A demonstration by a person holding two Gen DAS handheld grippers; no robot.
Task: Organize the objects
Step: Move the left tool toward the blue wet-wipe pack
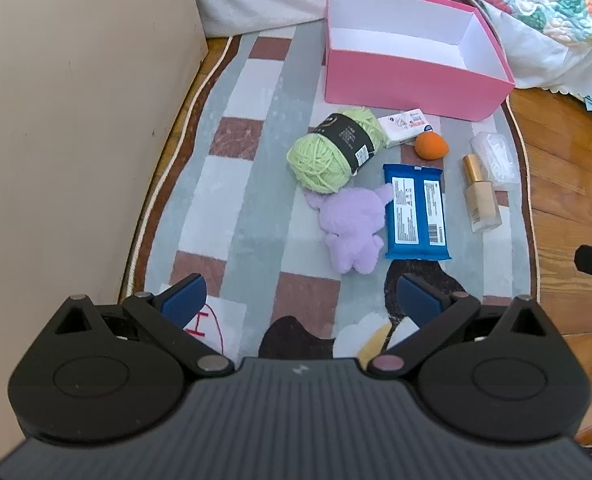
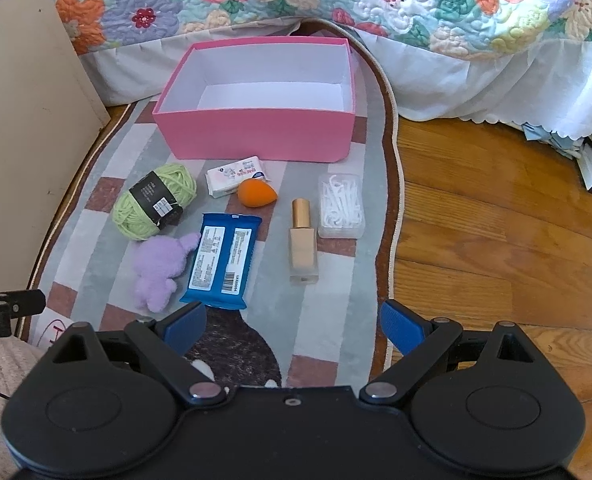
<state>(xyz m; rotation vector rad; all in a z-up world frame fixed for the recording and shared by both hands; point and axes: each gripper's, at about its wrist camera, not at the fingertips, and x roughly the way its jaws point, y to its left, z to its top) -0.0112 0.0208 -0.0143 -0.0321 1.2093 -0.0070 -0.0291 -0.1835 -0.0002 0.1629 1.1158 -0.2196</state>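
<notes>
Right wrist view shows both tools, the right tool point(image 2: 294, 326) and left tool point(image 1: 299, 300), spread apart and holding nothing above the striped rug point(image 2: 335, 288), so start with the near blue foil packet point(image 2: 222, 262), gripping across its narrow width, then lift it into the empty pink cardboard box point(image 2: 256, 132).

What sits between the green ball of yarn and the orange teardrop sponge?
A small white tissue pack lies between the green yarn ball and orange sponge, clearest in the right wrist view.
</notes>
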